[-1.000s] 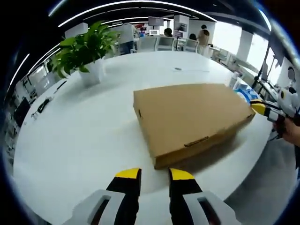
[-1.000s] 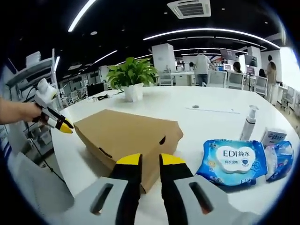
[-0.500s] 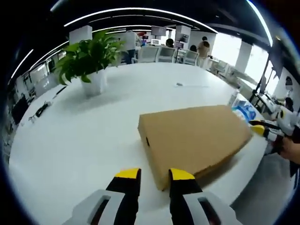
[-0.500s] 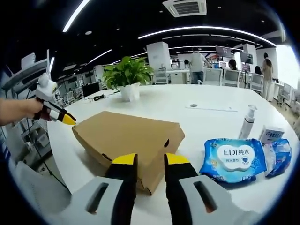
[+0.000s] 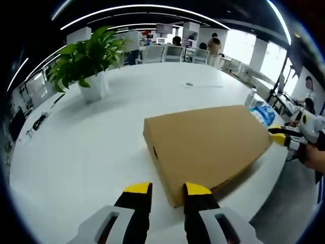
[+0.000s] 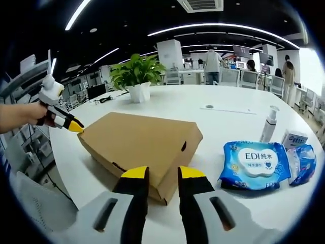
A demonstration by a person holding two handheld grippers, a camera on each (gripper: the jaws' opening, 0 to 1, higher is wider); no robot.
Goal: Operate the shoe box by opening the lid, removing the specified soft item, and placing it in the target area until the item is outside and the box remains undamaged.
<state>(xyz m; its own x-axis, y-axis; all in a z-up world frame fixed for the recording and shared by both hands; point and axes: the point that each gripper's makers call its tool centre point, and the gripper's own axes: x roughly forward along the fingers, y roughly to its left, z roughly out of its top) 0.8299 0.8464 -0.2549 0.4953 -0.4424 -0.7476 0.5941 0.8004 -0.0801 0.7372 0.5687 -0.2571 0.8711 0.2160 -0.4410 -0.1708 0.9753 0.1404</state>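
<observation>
R view adds wipes pack [image 6: 252, 166] & spray bottle [image 6: 268, 125]. Shoe box [image 5: 205, 142] lid down, contents unseen. Left hand-held gripper [image 5: 166, 189] & right hand-held gripper [image 6: 162, 173] spread, empty.

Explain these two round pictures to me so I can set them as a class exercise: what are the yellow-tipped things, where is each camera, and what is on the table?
A person carries a hand-held gripper in each hand; no robot is involved. Each has a fisheye camera looking along its two yellow-tipped jaws. The left gripper view shows the left hand-held gripper, jaws slightly apart, holding nothing. The right gripper view shows the right hand-held gripper, likewise apart and holding nothing. Both face a closed cardboard shoe box on a round white table. Also there: a potted plant, a blue wet-wipes pack, a pump bottle and smaller packets.
</observation>
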